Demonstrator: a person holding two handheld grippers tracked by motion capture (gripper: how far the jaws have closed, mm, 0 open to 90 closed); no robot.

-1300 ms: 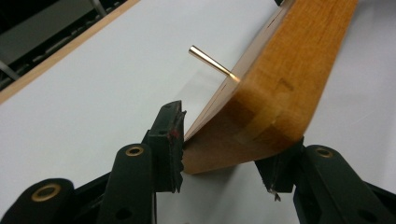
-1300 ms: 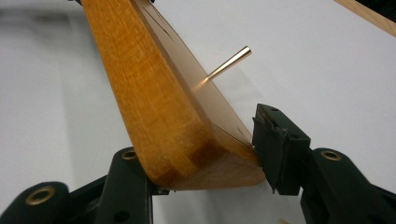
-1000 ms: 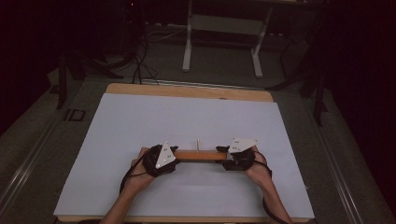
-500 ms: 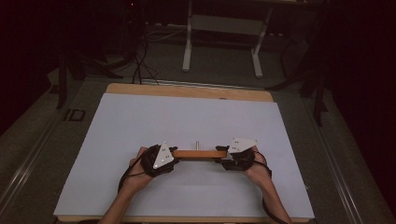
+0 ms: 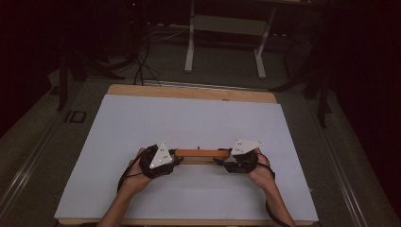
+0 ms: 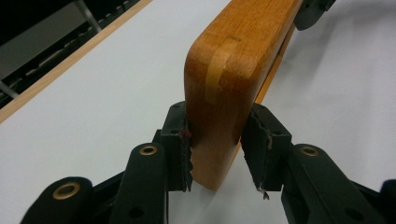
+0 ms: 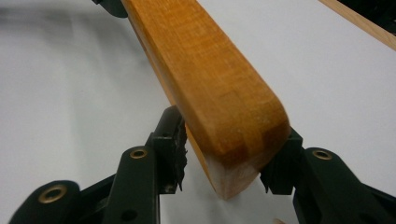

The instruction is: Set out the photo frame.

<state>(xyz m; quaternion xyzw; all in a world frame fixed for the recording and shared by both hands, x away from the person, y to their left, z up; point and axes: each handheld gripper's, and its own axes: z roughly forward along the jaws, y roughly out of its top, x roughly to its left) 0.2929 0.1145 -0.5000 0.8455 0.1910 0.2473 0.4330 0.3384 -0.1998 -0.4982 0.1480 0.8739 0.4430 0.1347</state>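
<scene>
Grippers (image 5: 196, 158) bracket a wooden bar (image 5: 202, 153) low over the white table (image 5: 142, 123), left gripper (image 6: 215, 154) just closing, one pad touching, and right gripper (image 7: 224, 161) still loose, likely to carry it level.

Dim room all around, and the white tabletop (image 5: 198, 118) catches the only even light from above. The high view is soft and grainy, dark at the edges. Up close, the plank (image 6: 224, 70) is sharp with soft shadows beside it; far ends blur.
</scene>
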